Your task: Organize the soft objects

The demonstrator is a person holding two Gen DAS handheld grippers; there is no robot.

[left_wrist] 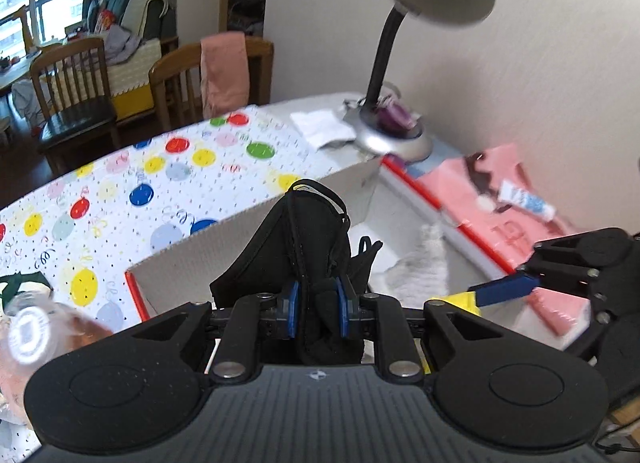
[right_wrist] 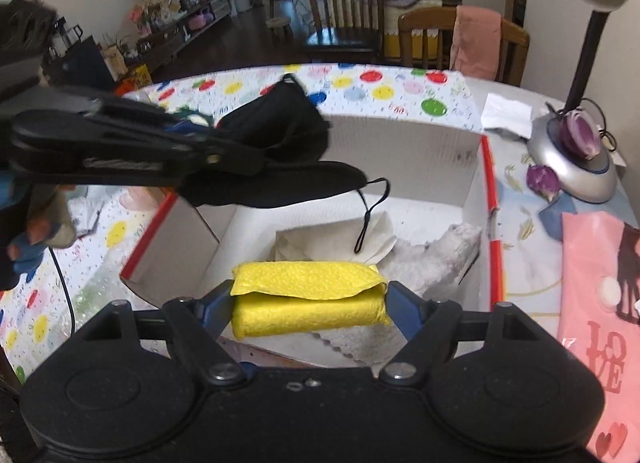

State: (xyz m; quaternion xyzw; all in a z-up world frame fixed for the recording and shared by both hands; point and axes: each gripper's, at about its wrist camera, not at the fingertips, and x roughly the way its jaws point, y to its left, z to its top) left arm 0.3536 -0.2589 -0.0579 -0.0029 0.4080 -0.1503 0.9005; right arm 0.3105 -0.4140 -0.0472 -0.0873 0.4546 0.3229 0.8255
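My left gripper (left_wrist: 318, 313) is shut on a black face mask (left_wrist: 304, 239) and holds it above the open white cardboard box (left_wrist: 224, 247). From the right wrist view the mask (right_wrist: 280, 135) hangs over the box's left part, its strap dangling. My right gripper (right_wrist: 310, 305) is shut on a folded yellow cloth (right_wrist: 308, 299) above the near edge of the box (right_wrist: 404, 151). Its fingers (left_wrist: 508, 289) with the yellow cloth show at the right of the left wrist view. A white fluffy item (right_wrist: 436, 259) and a white cloth (right_wrist: 332, 241) lie inside the box.
A silver desk lamp (left_wrist: 394, 139) stands behind the box, with purple items (right_wrist: 580, 135) on its base. A pink bag (right_wrist: 600, 303) lies right of the box. The tablecloth (left_wrist: 120, 191) is dotted. A clear bottle (left_wrist: 36, 331) lies at left. Wooden chairs stand beyond the table.
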